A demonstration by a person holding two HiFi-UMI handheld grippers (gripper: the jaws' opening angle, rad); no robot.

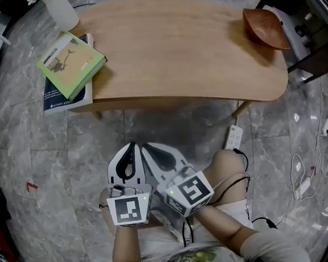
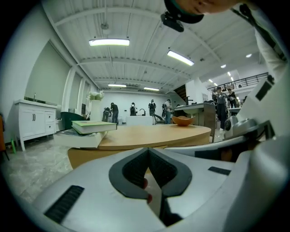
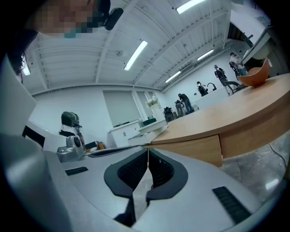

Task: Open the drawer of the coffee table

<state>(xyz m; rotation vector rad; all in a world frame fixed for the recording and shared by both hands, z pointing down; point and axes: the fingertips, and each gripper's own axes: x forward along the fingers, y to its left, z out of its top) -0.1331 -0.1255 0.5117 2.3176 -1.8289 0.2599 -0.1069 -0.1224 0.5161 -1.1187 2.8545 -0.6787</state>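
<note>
Grey marbled floor (image 1: 41,167) of a bright open workshop, low wooden coffee table (image 1: 174,52) at centre. Both tools held low on the near side, well short of the table: left gripper (image 2: 148,152) closed tight, nothing between the jaws; right gripper (image 3: 147,149) likewise closed and empty. Drawer (image 3: 195,149) apparently the wooden panel under the worktop's near edge, closed and untouched.

For a clean pull, probably best to part one gripper's jaws first, bring it level to the panel's lower lip or a handle (none visible from here), clamp firmly, then draw straight back toward the near side without twisting.

Count: one table, two stacked books (image 1: 70,64) at its left end, one wooden bowl (image 1: 264,28) at the far right, one power strip (image 1: 233,137) on the floor, two grippers.
</note>
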